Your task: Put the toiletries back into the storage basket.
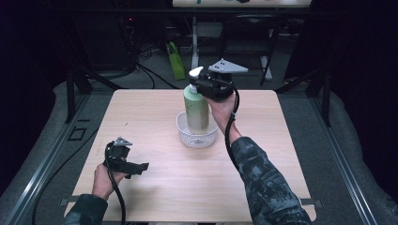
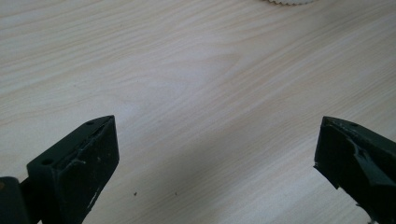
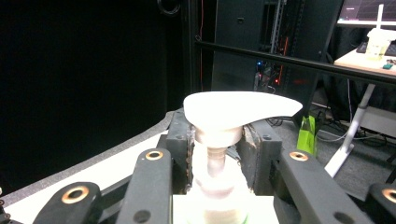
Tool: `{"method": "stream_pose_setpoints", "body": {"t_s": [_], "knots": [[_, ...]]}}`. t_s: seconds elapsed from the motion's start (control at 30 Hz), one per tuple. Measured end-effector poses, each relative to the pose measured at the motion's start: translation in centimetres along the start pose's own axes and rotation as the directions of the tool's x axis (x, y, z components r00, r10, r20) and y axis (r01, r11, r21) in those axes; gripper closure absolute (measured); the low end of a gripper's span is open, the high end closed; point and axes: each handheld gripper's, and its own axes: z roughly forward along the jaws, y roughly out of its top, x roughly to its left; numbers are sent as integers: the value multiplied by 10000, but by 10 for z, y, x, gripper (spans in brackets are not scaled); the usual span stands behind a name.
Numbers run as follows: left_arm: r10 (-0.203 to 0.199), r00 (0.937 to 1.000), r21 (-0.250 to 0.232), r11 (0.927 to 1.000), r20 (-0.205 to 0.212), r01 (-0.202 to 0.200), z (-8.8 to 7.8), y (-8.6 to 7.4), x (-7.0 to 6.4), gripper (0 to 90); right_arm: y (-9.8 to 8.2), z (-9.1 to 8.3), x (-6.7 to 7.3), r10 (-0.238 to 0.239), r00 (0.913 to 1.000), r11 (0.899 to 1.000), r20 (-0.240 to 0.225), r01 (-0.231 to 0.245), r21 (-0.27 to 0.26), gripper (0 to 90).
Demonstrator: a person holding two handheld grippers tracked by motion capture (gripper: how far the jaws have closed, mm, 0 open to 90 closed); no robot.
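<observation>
In the high view, a green pump bottle [image 1: 196, 108] stands upright near the centre of the frame, its base inside a small white basket [image 1: 197, 137] that sits on the light wooden table [image 1: 155, 183]. The bottle's white pump head [image 1: 195, 72] points toward the left of the frame. The right gripper [image 1: 206, 86], held by a hand that comes up from the lower right, sits at the bottle's top, just right of the pump, with its grey three-cornered plate [image 1: 227, 67] above it.

In the right gripper view, the pump head [image 3: 240, 108] fills the middle of the frame, and the black fingers [image 3: 180, 140] are clamped on the bottle's neck [image 3: 215, 161] just beneath it, one on each side, touching it.

The left gripper [image 1: 133, 165] lies at the lower left of the high view, held low over the bare table and well apart from the basket. In the left gripper view its fingers [image 2: 77, 170] stand wide apart with nothing but wood grain between them, and the basket's rim [image 2: 287, 2] peeks in at the top edge.
</observation>
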Motion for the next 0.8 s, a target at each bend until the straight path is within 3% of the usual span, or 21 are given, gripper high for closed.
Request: {"method": "stream_pose_setpoints", "body": {"t_s": [0.8], "knots": [[1, 10000, 9, 10000, 13, -1, 0, 0, 0, 0, -28, 8, -2, 212, 9998, 9988, 18, -213, 445, 672]]}}
